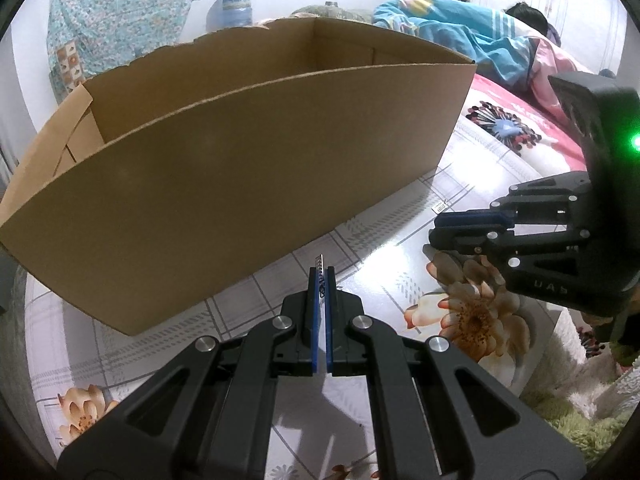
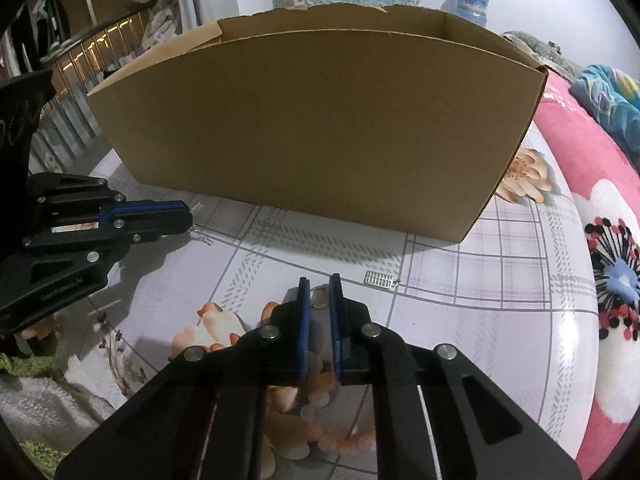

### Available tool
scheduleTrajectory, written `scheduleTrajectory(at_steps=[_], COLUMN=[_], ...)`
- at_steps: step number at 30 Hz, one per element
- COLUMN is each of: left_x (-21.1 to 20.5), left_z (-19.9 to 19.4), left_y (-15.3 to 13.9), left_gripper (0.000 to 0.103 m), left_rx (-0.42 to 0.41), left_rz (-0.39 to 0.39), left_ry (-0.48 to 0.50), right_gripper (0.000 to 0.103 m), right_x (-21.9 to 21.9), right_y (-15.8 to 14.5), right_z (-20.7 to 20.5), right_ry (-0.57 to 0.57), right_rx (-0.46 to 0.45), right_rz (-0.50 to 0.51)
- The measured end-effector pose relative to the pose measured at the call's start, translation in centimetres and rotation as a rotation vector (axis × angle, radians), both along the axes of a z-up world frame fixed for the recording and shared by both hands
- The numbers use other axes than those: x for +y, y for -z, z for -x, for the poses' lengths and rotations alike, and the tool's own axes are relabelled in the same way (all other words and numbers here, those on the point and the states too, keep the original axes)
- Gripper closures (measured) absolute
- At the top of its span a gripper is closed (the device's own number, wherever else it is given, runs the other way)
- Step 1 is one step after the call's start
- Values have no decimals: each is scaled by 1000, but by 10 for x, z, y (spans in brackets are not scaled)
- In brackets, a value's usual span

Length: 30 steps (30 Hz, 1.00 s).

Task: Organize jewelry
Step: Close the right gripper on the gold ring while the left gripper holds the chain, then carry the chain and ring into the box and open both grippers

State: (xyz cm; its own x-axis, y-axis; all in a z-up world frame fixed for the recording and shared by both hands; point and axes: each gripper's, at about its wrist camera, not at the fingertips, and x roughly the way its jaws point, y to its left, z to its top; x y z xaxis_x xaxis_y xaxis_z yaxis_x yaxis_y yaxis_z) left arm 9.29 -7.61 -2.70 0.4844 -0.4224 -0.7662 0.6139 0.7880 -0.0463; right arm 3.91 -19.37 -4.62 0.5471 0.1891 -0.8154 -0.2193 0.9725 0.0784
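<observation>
Nearest the left wrist camera is the left claw [image 1: 320, 280], its 2 blue pads pressed together on a small silvery piece of jewelry [image 1: 319, 264] whose end sticks up past the tips. It hovers just in front of the cardboard box [image 1: 248, 168], low against the near wall and well under the rim. The right claw [image 1: 434, 228] shows to the right of the box, over the flowered surface [image 1: 380, 248]. A person lies on the bed beyond the box.

From the right wrist camera, the right claw [image 2: 319, 292] is nearest, its pads parted with a gap between them and nothing gripped. A small metal ring [image 2: 320, 295] lies on the surface right between the tips, in front of the box. A flat silver rectangular pendant [image 2: 378, 280] lies just right of the ring, nearer the box's front corner. The left claw [image 2: 188, 216] appears closed at the box's left end, something thin dangling beneath it.

The risk, as I judge it: the thin piece is held only by a narrow pinch, so it may slip while being lifted over the tall wall. The ring lies flat, so closing pads could push it away rather than catch it.
</observation>
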Motion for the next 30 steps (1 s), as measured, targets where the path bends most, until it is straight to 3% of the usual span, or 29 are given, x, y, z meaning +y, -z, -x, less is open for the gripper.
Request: scheduleTrajectory(at_steps=[10, 16, 21, 24, 30], left_x=[7, 21, 22, 15, -2], left_z=[15, 25, 0, -26, -77], left_y=[-23, -87, -119, -118, -90], left_gripper=[101, 101, 101, 101, 101], left_rx=[-40, -139, -218, -201, -78], left_rz=[42, 171, 170, 155, 116], left_ry=[19, 65, 57, 47, 12], right_gripper=[93, 93, 93, 93, 93], right_x=[-15, -13, -12, -12, -11], right_y=[-29, -85, -127, -133, -118], right_z=[15, 17, -7, -32, -72], right_ry=[2, -20, -49, -47, -32], right_rx=[-48, -173, -266, -267, -227], right_rz=[-69, -132, -192, -203, -174])
